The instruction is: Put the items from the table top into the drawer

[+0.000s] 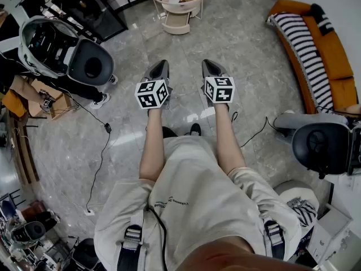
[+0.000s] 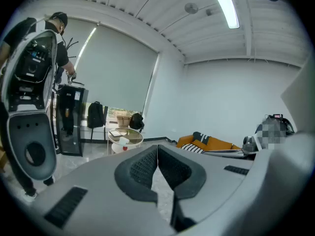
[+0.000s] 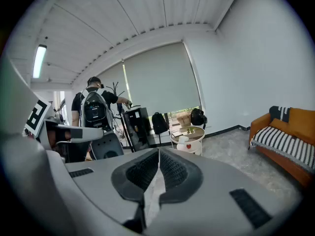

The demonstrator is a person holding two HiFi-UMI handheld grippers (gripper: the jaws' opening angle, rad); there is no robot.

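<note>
I hold both grippers out in front of me over a grey marble floor, side by side. My left gripper (image 1: 158,68) has its jaws pressed together with nothing between them, and the left gripper view shows the same tips (image 2: 157,149) meeting. My right gripper (image 1: 210,66) is shut and empty too, its tips (image 3: 158,154) touching. No drawer shows in any view. A small round table (image 1: 179,4) with a few items on top stands far ahead across the floor; it also appears as the round table (image 2: 125,139) and the round table (image 3: 187,135).
An orange sofa (image 1: 318,49) with a striped cushion lines the right wall. Grey machines stand at the left (image 1: 62,52) and at the right (image 1: 324,145). A cable (image 1: 101,157) trails over the floor at the left. A person with a backpack (image 3: 96,112) stands by a dark cabinet.
</note>
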